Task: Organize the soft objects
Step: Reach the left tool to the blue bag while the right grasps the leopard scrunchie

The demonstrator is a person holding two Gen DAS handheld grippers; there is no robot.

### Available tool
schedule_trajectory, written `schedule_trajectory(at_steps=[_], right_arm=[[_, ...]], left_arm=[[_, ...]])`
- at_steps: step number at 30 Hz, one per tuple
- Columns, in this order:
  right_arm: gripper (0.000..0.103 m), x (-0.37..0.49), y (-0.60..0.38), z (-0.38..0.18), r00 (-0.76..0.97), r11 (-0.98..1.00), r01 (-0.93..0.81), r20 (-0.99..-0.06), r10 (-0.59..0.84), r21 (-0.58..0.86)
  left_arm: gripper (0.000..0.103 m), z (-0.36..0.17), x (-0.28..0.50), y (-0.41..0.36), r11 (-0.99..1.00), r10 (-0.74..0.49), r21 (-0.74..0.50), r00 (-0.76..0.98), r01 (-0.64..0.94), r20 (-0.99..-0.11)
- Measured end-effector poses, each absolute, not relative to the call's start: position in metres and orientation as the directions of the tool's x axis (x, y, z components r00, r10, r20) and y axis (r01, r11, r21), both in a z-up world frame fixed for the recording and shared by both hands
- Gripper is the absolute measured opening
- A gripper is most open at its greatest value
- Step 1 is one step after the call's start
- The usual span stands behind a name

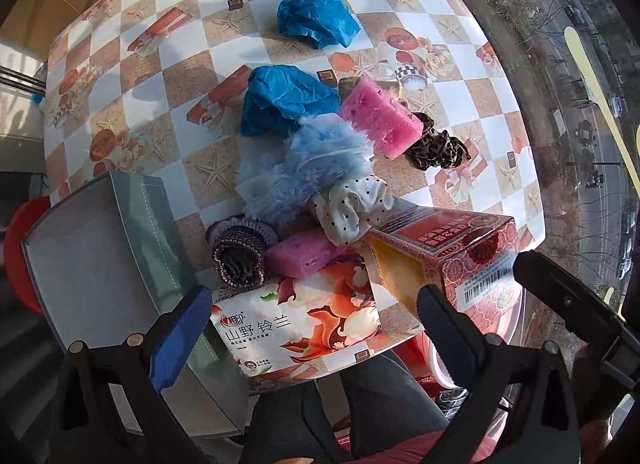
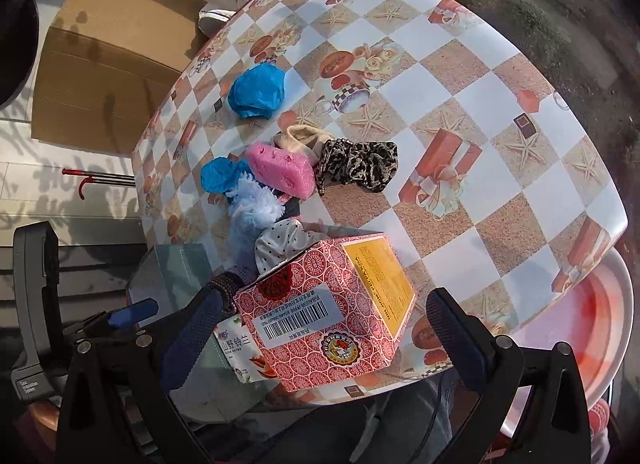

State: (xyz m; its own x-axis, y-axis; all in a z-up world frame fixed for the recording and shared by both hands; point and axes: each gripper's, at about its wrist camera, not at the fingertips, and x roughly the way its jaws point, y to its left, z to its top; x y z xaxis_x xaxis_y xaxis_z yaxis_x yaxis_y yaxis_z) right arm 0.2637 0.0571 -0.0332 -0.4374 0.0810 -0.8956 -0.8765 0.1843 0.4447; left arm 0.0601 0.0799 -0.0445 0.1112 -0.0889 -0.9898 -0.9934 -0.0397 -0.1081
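Note:
A heap of soft things lies mid-table: two blue crumpled covers, a pink sponge, a leopard scrunchie, a fluffy light-blue piece, a dotted white scrunchie, a second pink sponge and a dark beaded band. My left gripper hangs open above a tissue pack at the near edge. My right gripper stands open over a red patterned box. Nothing is held.
An open grey box stands at the table's near left corner. The checkered tablecloth is bare at the right. A cardboard sheet lies on the floor beyond. A red-and-white basin sits below the right edge. A person's legs are underneath.

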Motion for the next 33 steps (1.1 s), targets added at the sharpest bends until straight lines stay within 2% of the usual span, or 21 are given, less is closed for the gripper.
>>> schedule_trajectory(at_steps=[8, 19, 26, 33], right_arm=[[0.103, 0.279, 0.076, -0.051, -0.451, 0.194, -0.873, -0.892, 0.028, 0.448], [0.103, 0.303, 0.112, -0.07, -0.364, 0.157, -0.922, -0.93, -0.043, 0.354], [0.103, 0.283, 0.145, -0.098, -0.258, -0.026, -0.964, -0.958, -0.122, 0.263], [0.103, 0.239, 0.171, -0.146, -0.208, -0.219, -0.942, -0.954, -0.214, 0.254]], left_arm=[[0.102, -0.058, 0.072, 0.097, -0.068, -0.145, -0.13, 0.139, -0.989, -0.98], [0.102, -0.055, 0.062, 0.144, -0.092, 0.01, -0.104, 0.104, -0.99, -0.995], [0.102, -0.094, 0.041, 0.169, -0.098, 0.004, -0.013, 0.013, -0.995, -1.0], [0.102, -0.137, 0.021, 0.191, -0.109, -0.051, 0.006, 0.0, -0.994, -0.999]])
